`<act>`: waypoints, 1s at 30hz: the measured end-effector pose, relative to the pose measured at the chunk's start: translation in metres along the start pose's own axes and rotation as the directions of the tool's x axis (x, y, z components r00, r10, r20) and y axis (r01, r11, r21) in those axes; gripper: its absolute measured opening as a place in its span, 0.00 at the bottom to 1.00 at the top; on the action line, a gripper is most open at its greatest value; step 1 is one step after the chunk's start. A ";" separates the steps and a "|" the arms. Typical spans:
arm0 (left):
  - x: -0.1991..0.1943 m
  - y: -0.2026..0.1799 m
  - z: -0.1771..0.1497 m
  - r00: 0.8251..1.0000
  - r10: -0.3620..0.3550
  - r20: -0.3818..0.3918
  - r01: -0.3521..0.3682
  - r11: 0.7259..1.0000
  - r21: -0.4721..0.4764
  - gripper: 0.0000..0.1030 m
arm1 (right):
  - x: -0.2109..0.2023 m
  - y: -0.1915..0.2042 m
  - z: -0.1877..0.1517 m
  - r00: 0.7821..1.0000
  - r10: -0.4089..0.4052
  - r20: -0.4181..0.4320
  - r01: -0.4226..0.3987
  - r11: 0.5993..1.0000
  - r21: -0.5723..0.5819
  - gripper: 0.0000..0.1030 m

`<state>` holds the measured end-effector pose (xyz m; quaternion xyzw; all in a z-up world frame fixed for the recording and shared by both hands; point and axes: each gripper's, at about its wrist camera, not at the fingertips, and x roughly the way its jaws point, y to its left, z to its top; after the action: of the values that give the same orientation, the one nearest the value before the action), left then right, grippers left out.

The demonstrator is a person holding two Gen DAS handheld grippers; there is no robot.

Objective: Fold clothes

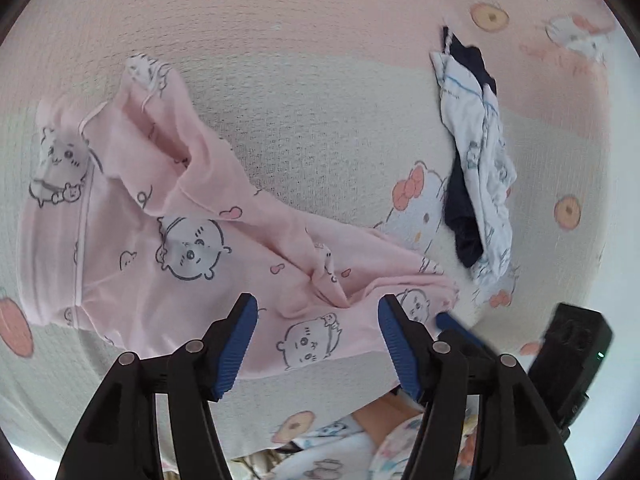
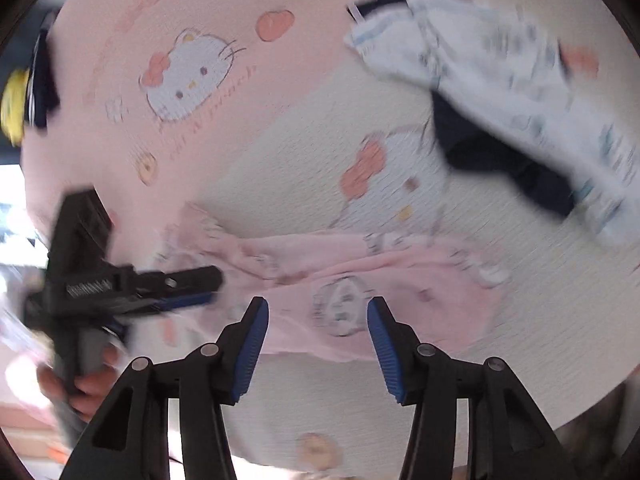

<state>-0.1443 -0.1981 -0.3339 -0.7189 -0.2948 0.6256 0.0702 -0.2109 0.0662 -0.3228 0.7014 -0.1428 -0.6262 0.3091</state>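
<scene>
Your left gripper (image 1: pixel 318 316) hangs with its blue pads spread wide and nothing between them, right over the near edge of the pink cartoon-print garment (image 1: pixel 180 232). Your right gripper (image 2: pixel 318 320) is just as wide open and empty, poised above the same pink cloth, though its view is smeared with motion. The garment lies rumpled on the Hello Kitty bedspread (image 1: pixel 320 100), one end bunched and twisted, the middle creased into ridges — spread out, but neither flat nor folded. Beyond it, a white printed garment (image 1: pixel 484 160) lies in a heap on top of a dark navy garment (image 1: pixel 464 224), well apart from the pink one. I'd judge you're between grasps, lining up on the near edge. Next you need a pinch on that hem or a corner with each gripper, then tension to pull the creases flat.
</scene>
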 end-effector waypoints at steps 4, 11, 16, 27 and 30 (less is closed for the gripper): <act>0.001 0.003 0.001 1.000 -0.027 0.002 0.027 0.996 -0.079 0.59 | 0.016 -0.019 0.000 0.996 0.066 -0.062 -0.052 0.977 0.206 0.50; 0.018 0.009 0.001 0.999 0.027 -0.022 -0.030 0.992 -0.126 0.59 | 0.022 -0.013 -0.005 1.000 -0.020 -0.024 0.026 0.963 0.268 0.55; 0.030 0.014 0.001 0.999 0.043 -0.016 -0.046 0.983 -0.179 0.59 | 0.045 -0.017 0.001 0.998 -0.059 -0.027 0.064 0.943 0.327 0.55; 0.048 0.007 -0.006 0.987 0.155 0.028 -0.146 0.967 -0.207 0.54 | 0.068 0.026 -0.005 0.957 -0.284 0.063 0.273 0.952 0.140 0.47; 0.047 0.007 -0.012 0.985 0.137 0.102 -0.092 0.929 -0.359 0.31 | 0.066 0.029 -0.012 0.936 -0.340 0.097 0.330 0.938 0.101 0.27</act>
<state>-0.1286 -0.1766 -0.3747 -0.6952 -0.3634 0.6093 -0.1154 -0.1824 0.0081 -0.3566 0.6912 -0.0644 -0.7018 0.1598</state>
